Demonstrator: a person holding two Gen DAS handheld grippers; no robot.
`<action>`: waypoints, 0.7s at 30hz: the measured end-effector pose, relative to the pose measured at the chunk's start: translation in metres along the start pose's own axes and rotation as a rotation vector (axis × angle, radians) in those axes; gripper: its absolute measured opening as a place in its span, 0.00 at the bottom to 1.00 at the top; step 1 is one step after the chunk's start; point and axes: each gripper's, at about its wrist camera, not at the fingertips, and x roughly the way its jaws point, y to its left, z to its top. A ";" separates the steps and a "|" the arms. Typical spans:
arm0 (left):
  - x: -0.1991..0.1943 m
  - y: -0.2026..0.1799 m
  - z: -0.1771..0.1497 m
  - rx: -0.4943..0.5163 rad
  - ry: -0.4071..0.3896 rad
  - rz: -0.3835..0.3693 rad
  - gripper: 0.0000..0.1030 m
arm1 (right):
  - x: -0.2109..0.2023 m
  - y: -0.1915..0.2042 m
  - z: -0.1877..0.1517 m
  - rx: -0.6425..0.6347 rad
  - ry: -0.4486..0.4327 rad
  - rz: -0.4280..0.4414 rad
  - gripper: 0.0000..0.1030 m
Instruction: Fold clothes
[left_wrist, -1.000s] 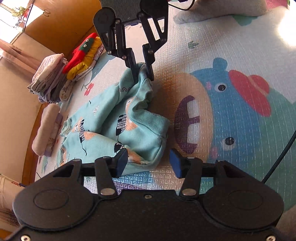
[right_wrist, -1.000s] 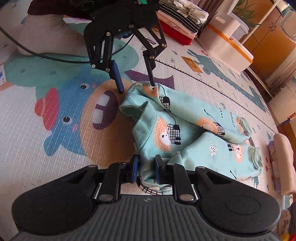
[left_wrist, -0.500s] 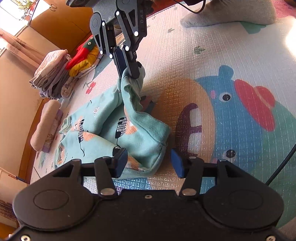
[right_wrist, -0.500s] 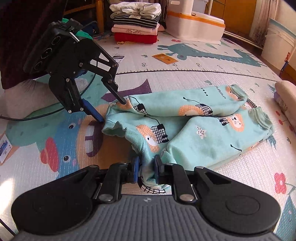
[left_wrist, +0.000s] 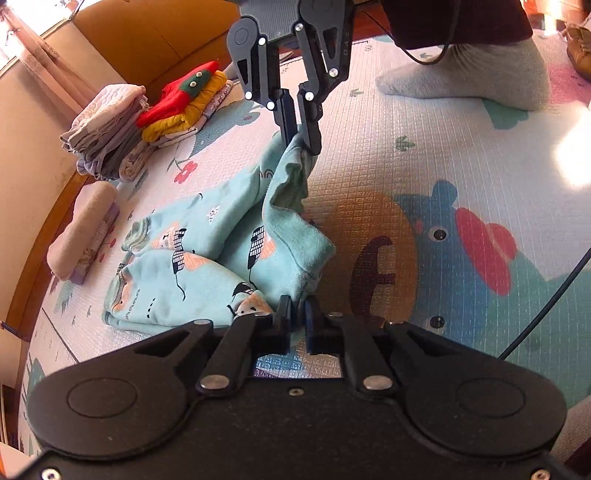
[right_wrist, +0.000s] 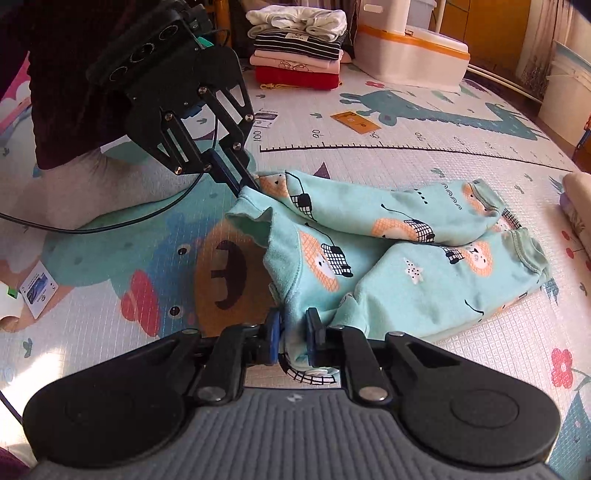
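Light teal children's trousers (left_wrist: 192, 288) with orange bear prints lie crumpled on the play mat, legs pointing away to the left. My left gripper (left_wrist: 297, 317) is shut on one corner of the waist end, at the bottom of the left wrist view. Opposite it, my right gripper (left_wrist: 301, 142) pinches the other waist corner, which is lifted a little off the mat. In the right wrist view the trousers (right_wrist: 406, 221) stretch to the right; the right gripper (right_wrist: 293, 332) holds teal cloth between its pads, and the left gripper (right_wrist: 247, 182) grips the far corner.
Folded clothes stacks (left_wrist: 110, 144) and a red and yellow pile (left_wrist: 181, 103) sit by the wall, with a rolled beige cloth (left_wrist: 85, 236). A person's socked foot (left_wrist: 461, 77) rests nearby. A white box (right_wrist: 410, 55), another stack (right_wrist: 299, 48) and a bucket (right_wrist: 565, 96) stand behind.
My left gripper, open beside the waist edge before, has shut on it. The right gripper stays shut on its corner, which has risen slightly.
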 end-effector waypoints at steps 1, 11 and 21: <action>-0.005 0.008 0.001 -0.028 -0.006 0.006 0.05 | -0.006 -0.001 0.004 0.004 -0.009 -0.001 0.15; -0.032 0.114 0.009 -0.352 -0.119 0.101 0.05 | -0.055 -0.066 0.053 0.089 -0.161 -0.103 0.15; 0.007 0.210 -0.010 -0.659 -0.188 0.081 0.05 | -0.036 -0.193 0.059 0.383 -0.219 -0.089 0.15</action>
